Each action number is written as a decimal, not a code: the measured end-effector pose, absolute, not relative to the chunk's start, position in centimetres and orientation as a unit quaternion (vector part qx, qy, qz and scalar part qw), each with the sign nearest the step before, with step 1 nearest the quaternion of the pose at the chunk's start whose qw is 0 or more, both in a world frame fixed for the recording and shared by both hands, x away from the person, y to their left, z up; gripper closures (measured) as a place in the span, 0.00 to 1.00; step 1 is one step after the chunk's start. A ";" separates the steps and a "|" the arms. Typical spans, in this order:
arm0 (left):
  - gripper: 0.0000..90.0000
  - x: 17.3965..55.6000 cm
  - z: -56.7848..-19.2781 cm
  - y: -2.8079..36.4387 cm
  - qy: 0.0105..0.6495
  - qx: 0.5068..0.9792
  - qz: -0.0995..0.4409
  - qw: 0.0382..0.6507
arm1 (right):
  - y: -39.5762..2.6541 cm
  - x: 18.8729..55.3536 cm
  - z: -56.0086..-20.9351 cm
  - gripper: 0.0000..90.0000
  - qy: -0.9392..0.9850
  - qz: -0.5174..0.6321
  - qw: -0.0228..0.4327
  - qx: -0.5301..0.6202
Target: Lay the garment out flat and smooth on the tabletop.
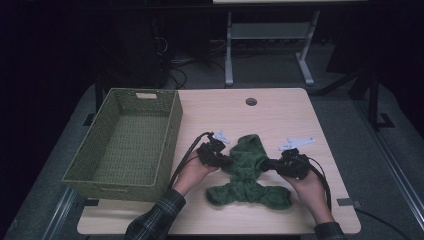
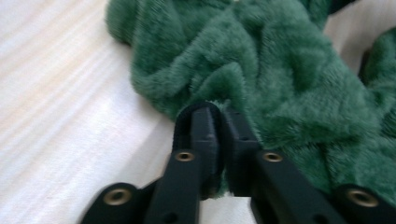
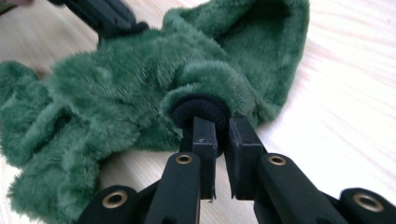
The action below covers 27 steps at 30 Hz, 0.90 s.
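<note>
A fluffy green fleece garment (image 1: pixel 247 172) lies crumpled on the wooden table (image 1: pixel 285 117), near its front edge. My left gripper (image 1: pixel 227 161) grips the garment's left side. In the left gripper view the jaws (image 2: pixel 217 116) are shut on an edge of the green fleece (image 2: pixel 280 70). My right gripper (image 1: pixel 266 164) holds the garment's right side. In the right gripper view its jaws (image 3: pixel 219 126) are shut on a dark ribbed cuff (image 3: pixel 198 108) at the end of a fleece sleeve (image 3: pixel 116 84). The two grippers face each other across the garment.
A green woven basket (image 1: pixel 172 125) stands empty on the table's left side, close to my left forearm. A round cable hole (image 1: pixel 251 101) sits near the table's far edge. A metal desk frame (image 1: pixel 229 50) stands on the floor behind.
</note>
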<state>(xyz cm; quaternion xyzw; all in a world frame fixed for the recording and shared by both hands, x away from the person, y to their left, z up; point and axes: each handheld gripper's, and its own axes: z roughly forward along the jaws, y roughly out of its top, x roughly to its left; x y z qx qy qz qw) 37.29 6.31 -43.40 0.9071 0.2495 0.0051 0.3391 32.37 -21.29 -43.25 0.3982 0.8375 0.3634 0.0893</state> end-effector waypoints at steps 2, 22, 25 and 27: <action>0.97 37.0 -42.8 6.7 0.255 0.902 0.005 0.348 | -21.4 32.4 -42.8 0.93 0.836 0.367 0.091 0.398; 0.98 36.6 -43.5 9.4 0.297 0.901 0.021 0.315 | -23.7 35.4 -45.7 0.95 0.844 0.326 0.064 0.421; 0.98 36.6 -44.2 9.3 0.296 0.906 0.017 0.301 | -23.6 35.4 -46.1 0.95 0.843 0.331 0.064 0.420; 0.97 36.4 -44.4 9.0 0.298 0.907 0.017 0.298 | -23.6 35.4 -46.1 0.94 0.842 0.331 0.063 0.420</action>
